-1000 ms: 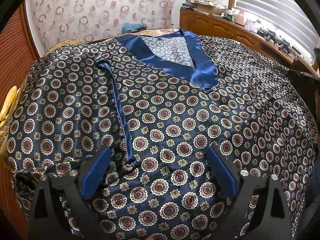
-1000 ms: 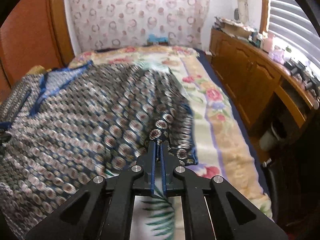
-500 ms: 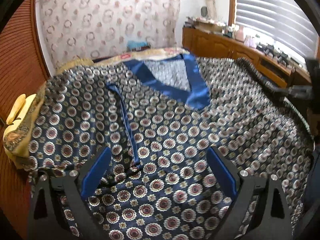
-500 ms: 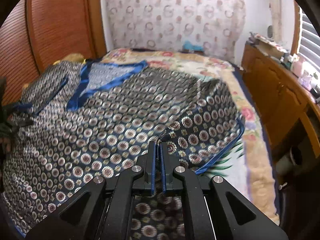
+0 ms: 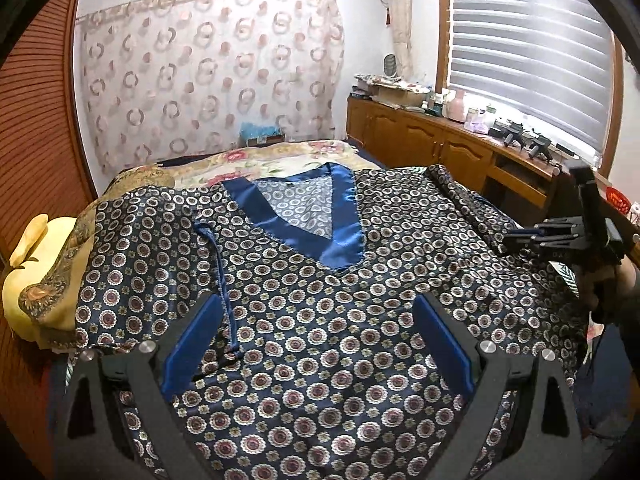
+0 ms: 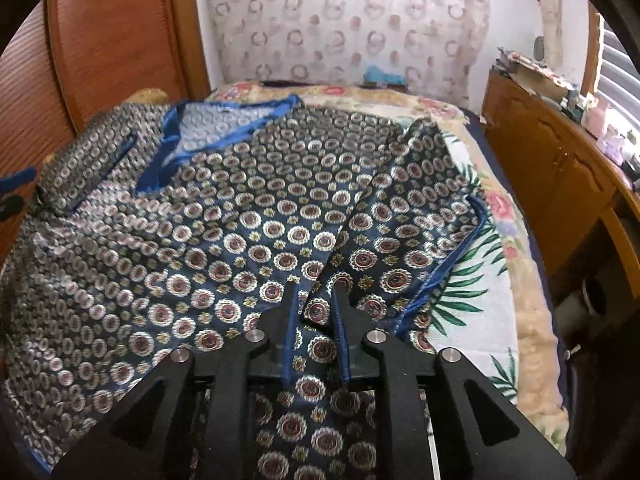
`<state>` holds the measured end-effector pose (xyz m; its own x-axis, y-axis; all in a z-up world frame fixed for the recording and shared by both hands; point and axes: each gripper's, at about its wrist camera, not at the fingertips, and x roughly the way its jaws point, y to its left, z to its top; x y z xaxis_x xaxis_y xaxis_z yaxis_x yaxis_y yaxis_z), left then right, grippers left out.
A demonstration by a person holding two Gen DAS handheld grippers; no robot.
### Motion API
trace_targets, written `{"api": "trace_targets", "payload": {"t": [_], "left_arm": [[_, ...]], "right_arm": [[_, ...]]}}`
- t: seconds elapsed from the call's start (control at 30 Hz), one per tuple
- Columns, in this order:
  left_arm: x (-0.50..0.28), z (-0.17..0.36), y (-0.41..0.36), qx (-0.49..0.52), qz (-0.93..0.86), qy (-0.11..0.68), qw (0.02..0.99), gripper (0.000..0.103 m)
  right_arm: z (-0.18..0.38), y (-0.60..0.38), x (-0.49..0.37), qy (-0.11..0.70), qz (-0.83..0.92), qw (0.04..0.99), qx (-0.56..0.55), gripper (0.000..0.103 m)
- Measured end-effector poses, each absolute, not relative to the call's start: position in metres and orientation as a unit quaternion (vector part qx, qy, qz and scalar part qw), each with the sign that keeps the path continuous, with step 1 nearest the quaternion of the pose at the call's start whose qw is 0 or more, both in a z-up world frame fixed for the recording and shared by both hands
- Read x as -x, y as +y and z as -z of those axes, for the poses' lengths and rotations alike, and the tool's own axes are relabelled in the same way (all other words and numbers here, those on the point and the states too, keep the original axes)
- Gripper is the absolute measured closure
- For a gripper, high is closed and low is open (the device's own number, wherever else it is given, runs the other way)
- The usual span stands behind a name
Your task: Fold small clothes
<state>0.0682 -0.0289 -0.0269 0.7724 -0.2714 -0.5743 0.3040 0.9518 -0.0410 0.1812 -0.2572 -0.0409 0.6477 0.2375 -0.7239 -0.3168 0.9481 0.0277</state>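
A dark blue patterned top [image 5: 320,280] with a satin blue V-neck [image 5: 340,232] lies spread on the bed; it also shows in the right wrist view [image 6: 240,220]. My left gripper [image 5: 316,344] is wide open just above the lower front of the top, holding nothing. A thin blue cord [image 5: 224,280] lies by its left finger. My right gripper [image 6: 316,308] has its jaws slightly apart over the right sleeve [image 6: 416,220], which is folded in over the body; it holds nothing. The right gripper also shows in the left wrist view [image 5: 560,236].
The floral bedspread [image 6: 472,288] lies bare at the right of the top. A yellow cushion [image 5: 36,264] sits at the bed's left edge. A wooden cabinet [image 5: 440,148] with clutter runs along the right under the blinds. A wooden wall [image 6: 100,48] stands at the left.
My right gripper carried the sleeve inward over the body and opened, letting it go. My left gripper drew back and up, still open.
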Motion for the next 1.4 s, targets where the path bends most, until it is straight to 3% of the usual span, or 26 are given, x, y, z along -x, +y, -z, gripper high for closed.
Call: {"api": "trace_targets", "payload": {"t": [0.17, 0.83, 1.0, 1.17, 1.4], "left_arm": [[-0.064, 0.028, -0.038, -0.028, 0.160, 0.294, 0.942, 0.006], [-0.063, 0.038, -0.050, -0.026, 0.175, 0.302, 0.937, 0.006], [-0.061, 0.039, -0.048, -0.023, 0.173, 0.302, 0.937, 0.006], [-0.060, 0.040, -0.044, -0.018, 0.172, 0.303, 0.937, 0.006], [-0.059, 0.040, -0.039, -0.013, 0.168, 0.300, 0.939, 0.006]], "right_arm": [[0.018, -0.276, -0.172, 0.362, -0.135, 0.922, 0.038, 0.057], [0.052, -0.334, -0.241, 0.426, -0.080, 0.901, -0.031, 0.056], [0.053, -0.323, -0.249, 0.426, -0.076, 0.901, 0.018, 0.065], [0.053, -0.313, -0.247, 0.422, -0.096, 0.900, 0.047, 0.090], [0.049, -0.300, -0.246, 0.402, -0.083, 0.908, 0.078, 0.101]]}}
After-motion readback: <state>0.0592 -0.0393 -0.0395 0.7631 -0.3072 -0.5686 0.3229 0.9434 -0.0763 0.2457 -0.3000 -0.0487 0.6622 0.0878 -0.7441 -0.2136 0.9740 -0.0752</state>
